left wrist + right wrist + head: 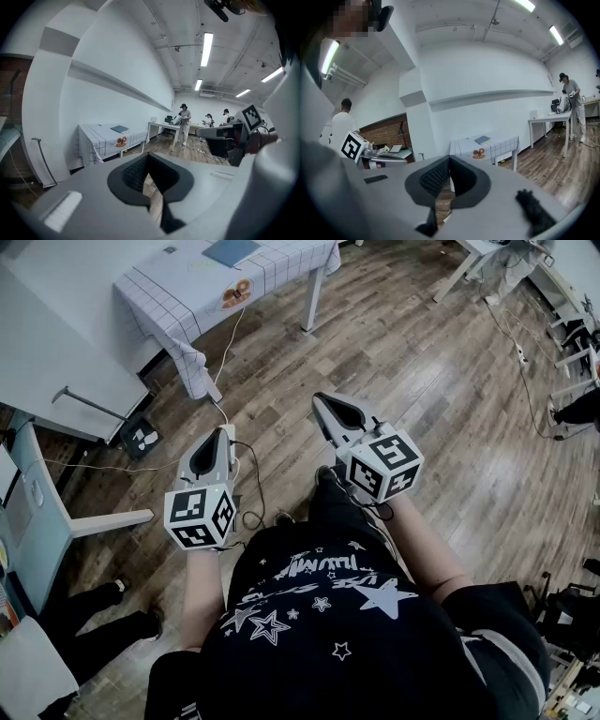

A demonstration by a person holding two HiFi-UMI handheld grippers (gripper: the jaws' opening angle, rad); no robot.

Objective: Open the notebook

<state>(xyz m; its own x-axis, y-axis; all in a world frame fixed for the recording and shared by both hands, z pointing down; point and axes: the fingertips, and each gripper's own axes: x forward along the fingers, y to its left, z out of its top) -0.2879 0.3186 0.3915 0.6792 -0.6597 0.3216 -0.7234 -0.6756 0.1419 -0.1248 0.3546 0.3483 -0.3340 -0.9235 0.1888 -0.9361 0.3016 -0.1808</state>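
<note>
The blue notebook (232,251) lies closed on a table with a white checked cloth (178,296) at the far top left of the head view, well away from both grippers. It also shows small in the left gripper view as the notebook (120,129) and in the right gripper view as the notebook (483,139). My left gripper (223,433) and right gripper (320,400) are held in front of my body over the wooden floor, pointing toward the table. Both have their jaws together at the tips with nothing between them, as seen at the left gripper (148,155) and the right gripper (449,159).
A cable (228,343) runs across the floor from the table toward me. A grey cabinet (56,352) stands at the left, and white desks (478,254) stand at the top right. Other people (183,123) stand by a far desk. Someone's legs (103,615) are at the lower left.
</note>
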